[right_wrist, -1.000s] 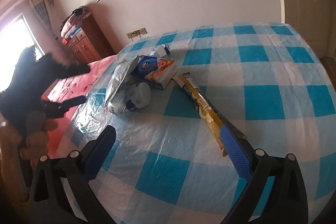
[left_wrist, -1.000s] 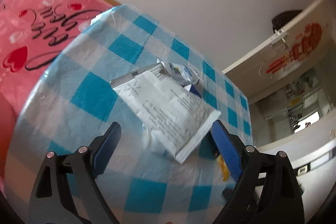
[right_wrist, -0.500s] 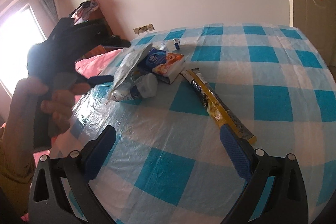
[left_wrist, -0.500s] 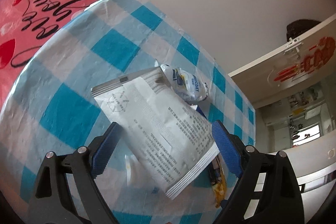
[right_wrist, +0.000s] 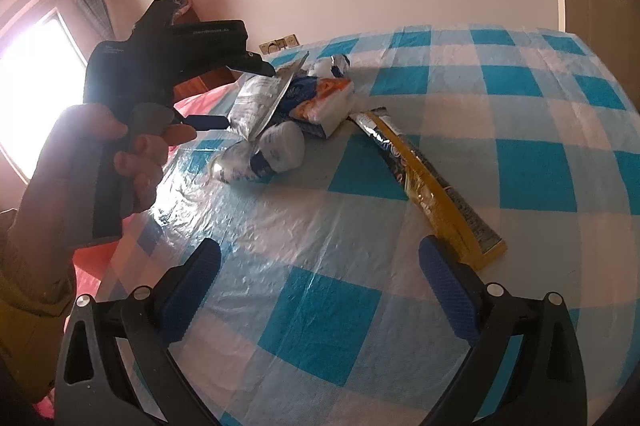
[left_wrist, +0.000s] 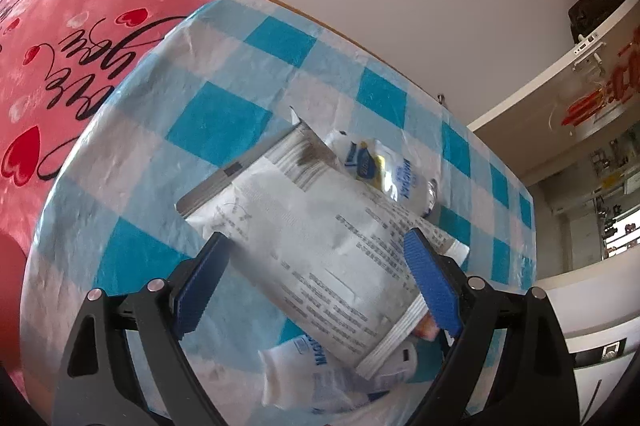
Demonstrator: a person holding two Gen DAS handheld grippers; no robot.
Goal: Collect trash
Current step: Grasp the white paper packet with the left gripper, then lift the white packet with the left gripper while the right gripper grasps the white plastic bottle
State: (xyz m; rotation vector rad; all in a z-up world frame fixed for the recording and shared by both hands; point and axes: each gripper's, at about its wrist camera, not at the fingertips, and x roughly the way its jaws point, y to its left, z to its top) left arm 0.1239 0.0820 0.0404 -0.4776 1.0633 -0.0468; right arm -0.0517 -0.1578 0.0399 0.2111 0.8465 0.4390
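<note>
The left tool (left_wrist: 316,278) stands wide, its blue pads on either side of a silver printed pouch (left_wrist: 320,226) but not pressing it; the pouch lies on the blue-checked bench (left_wrist: 224,122), over a crumpled white wrapper (left_wrist: 320,378). The right tool (right_wrist: 320,290) is wide and empty over bare cloth. Farther off lie a long yellow wrapper (right_wrist: 428,178) and a tissue pack (right_wrist: 324,98).
</note>
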